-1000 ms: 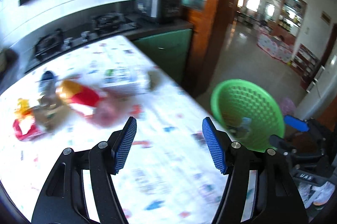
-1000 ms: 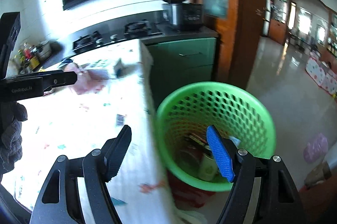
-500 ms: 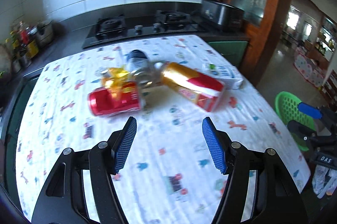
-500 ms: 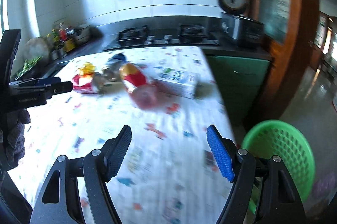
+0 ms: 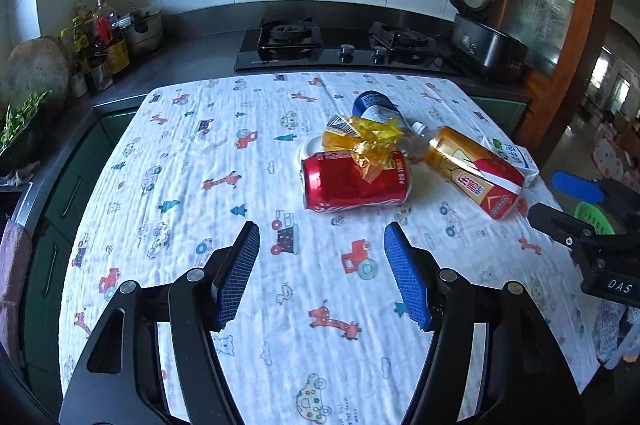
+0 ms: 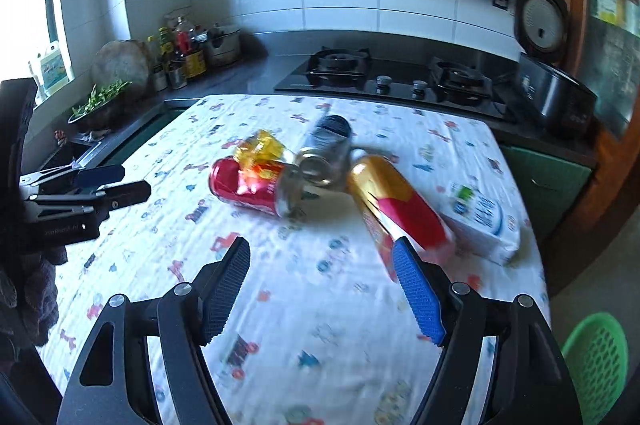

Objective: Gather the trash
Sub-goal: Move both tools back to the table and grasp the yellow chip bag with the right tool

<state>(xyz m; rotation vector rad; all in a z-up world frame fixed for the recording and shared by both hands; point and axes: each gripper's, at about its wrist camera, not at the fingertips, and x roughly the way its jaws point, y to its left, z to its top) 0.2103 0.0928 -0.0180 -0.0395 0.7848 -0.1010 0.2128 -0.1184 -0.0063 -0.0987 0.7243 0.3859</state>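
Note:
Trash lies in a cluster on the patterned tablecloth (image 5: 192, 185): a red soda can (image 5: 356, 185) on its side with a yellow wrapper (image 5: 362, 139) on it, a blue can (image 5: 374, 107) behind, an orange-red bottle (image 5: 474, 171) and a white carton (image 5: 514, 159) at the right. In the right wrist view I see the red can (image 6: 250, 187), wrapper (image 6: 260, 149), blue can (image 6: 326, 149), bottle (image 6: 398, 209) and carton (image 6: 482, 219). My left gripper (image 5: 322, 275) is open and empty, short of the red can. My right gripper (image 6: 322, 295) is open and empty, short of the bottle.
A green mesh basket (image 6: 596, 365) stands on the floor past the table's right edge. A gas hob (image 5: 344, 43) and a rice cooker (image 5: 486, 45) sit on the counter behind. Bottles and jars (image 5: 100, 41) stand at the back left.
Both grippers have swung left from the green basket to face the table and the trash cluster. Both stay open and empty.

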